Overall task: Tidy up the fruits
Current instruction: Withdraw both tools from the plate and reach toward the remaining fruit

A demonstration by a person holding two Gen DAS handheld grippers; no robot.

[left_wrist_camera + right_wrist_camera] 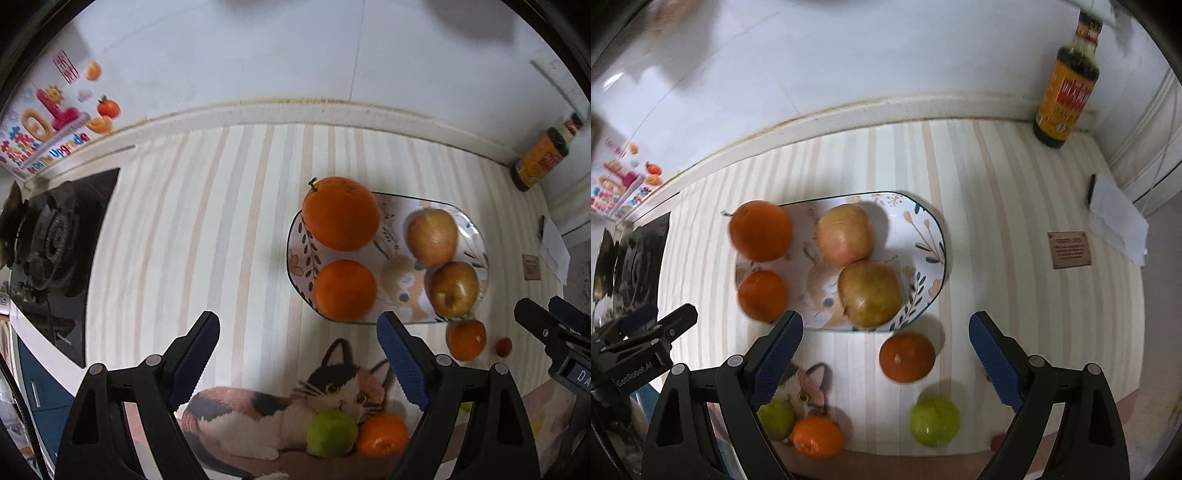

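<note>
The floral plate [934, 236] carries four fruits: two oranges on its nine o'clock side, the larger [761, 230] riding the rim and the smaller [762, 295] nearer me, and two apples, one pale [845, 236] and one browner [870, 293], at centre. By my estimate the sorting is about half done. Loose on the striped counter [997, 184] are a mandarin [907, 356] just off the plate's six o'clock edge, a green fruit [935, 422] beyond it toward me, and a second green fruit [775, 419] touching another mandarin [817, 436] on the cat mat [258, 413]. My right claw [886, 365] hangs empty, jaws spread wide, the first mandarin between them at roughly twelve o'clock. My left claw [299, 362] is likewise spread and empty, the touching pair below it at six o'clock
</note>
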